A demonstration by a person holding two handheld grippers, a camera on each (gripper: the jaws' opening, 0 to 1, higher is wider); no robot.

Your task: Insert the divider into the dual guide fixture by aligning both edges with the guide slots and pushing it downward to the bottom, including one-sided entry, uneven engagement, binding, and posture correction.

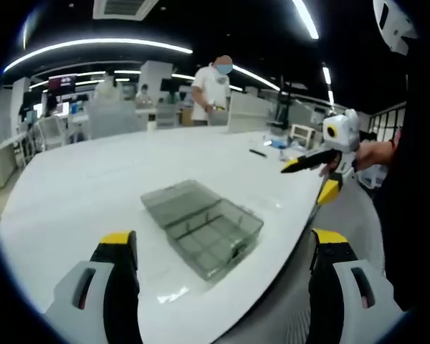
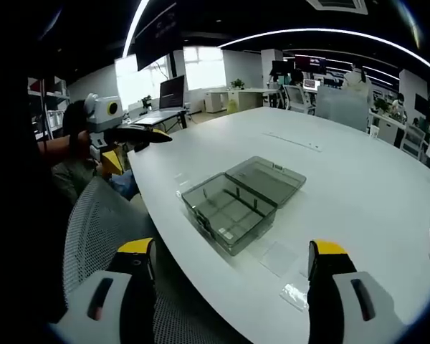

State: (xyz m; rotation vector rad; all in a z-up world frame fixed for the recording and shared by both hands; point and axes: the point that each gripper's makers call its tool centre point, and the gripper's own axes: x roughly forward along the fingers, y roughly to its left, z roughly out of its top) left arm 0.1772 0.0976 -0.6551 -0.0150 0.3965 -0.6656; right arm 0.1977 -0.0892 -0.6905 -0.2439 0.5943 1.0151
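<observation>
Left gripper spread wide, nothing between jaws, hovering off near table edge. Right gripper also spread and empty, above the mesh chair back.

Just ahead on white table: clear plastic sheets lying flat by the near edge, likely the dividers, a second piece closer to the edge. Untouched. Next, smoky transparent box with lid hinged open flat behind it; ribs on inner walls look like guide slots. Same box in left gripper view, lid toward far side.

Nothing inserted yet; pickup stage. Best to pinch the sheet by an upper edge, keep it vertical, start both edges in opposing slots together, press down evenly; if one side binds, back off and level rather than force. Flat thin sheet probably hard to lift off table, so slide to edge first.

Far: office desks, monitors, standing person.
</observation>
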